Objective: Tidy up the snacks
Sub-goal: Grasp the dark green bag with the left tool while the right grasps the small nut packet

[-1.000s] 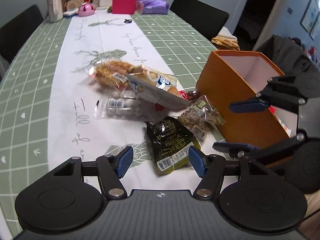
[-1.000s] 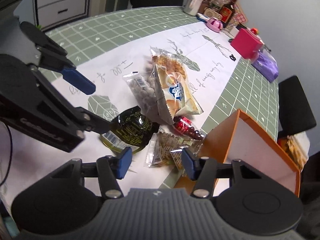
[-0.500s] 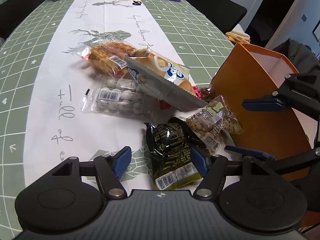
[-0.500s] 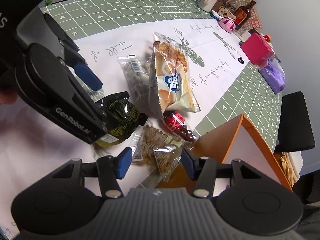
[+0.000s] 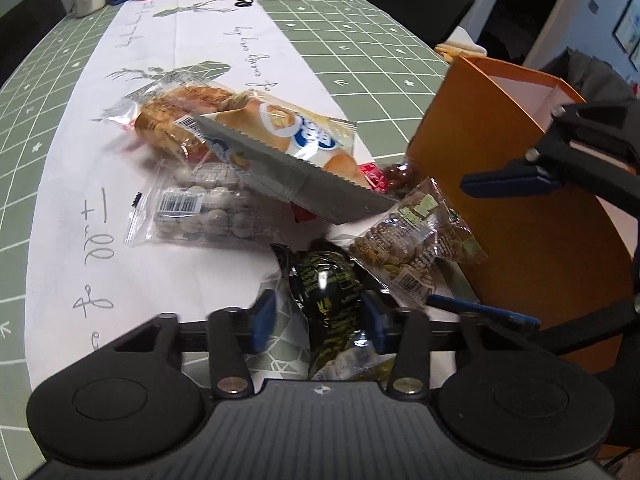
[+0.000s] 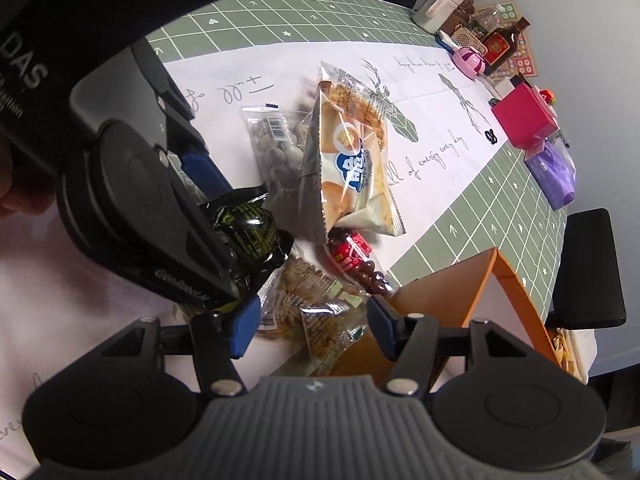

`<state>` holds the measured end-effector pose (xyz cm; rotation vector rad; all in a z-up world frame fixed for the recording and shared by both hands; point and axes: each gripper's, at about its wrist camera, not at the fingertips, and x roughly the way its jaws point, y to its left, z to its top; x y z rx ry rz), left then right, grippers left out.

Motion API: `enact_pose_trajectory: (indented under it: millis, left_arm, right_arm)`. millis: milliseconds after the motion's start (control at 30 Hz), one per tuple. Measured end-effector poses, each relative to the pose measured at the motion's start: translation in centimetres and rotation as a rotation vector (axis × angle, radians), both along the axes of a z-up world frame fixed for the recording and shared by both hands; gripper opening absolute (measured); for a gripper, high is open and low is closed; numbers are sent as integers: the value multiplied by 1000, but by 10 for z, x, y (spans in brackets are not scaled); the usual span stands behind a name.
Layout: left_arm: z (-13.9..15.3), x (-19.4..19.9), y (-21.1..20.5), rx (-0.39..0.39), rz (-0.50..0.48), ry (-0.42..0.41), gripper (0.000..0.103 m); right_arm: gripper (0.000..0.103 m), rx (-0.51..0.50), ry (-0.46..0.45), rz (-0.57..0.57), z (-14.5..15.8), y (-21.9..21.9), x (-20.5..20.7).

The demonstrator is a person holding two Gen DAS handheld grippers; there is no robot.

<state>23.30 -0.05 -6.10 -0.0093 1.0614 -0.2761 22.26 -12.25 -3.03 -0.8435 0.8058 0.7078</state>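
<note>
So the left claw [image 5: 316,320] is coming in around the black packet [image 5: 326,284], one blue pad on each side of it, and the jaws are closing right now. There still looks to be a gap on the left side, so I wouldn't call it pinched yet. The packet sits nearest the person at the front edge of the pile, which is probably why it's the one being picked: nothing lies on top of it.

The right claw [image 6: 312,324] is about half open and its jaws are opening, held over the bag of nuts [image 6: 316,304] just right of the black packet. The bag is between the pads but nothing presses on it. My guess is it's lining up for that one.

Farther out on the worktop [image 5: 360,32]: a clear bag of round candies [image 5: 200,208] on the left, a bread bag [image 5: 288,136] lying across a bag of crackers [image 5: 176,116], and a small red packet [image 6: 352,256] tucked under the bread bag's near end.

The orange box [image 5: 532,208] stands on the right, touching the nut bag, open at the top. Seems like that's where the snacks are meant to go, so keeping it right beside the pile makes sense.
</note>
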Motion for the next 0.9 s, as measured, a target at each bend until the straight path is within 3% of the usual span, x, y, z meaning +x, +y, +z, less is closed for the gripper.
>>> enact_pose_trajectory:
  millis: [300,467,633,733,900]
  left_arm:
    - [3,-7,11,38,-2,32,38]
    - [4,-13,28,26,-10,56,34]
    - [4,-20,37,40,-17,60,33]
    - [4,-24,45,43,-1,64,32]
    - [3,-34,54,56,28,63,31]
  right_arm:
    - [59,0,34,6,4,-1,4]
    - [59,-46,104,44,3,5,9]
    - [60,-87,110,66,1,18,11]
    - [69,-141,134,83,-6,28,14]
    - [70,-246,120,126,-20,40,15]
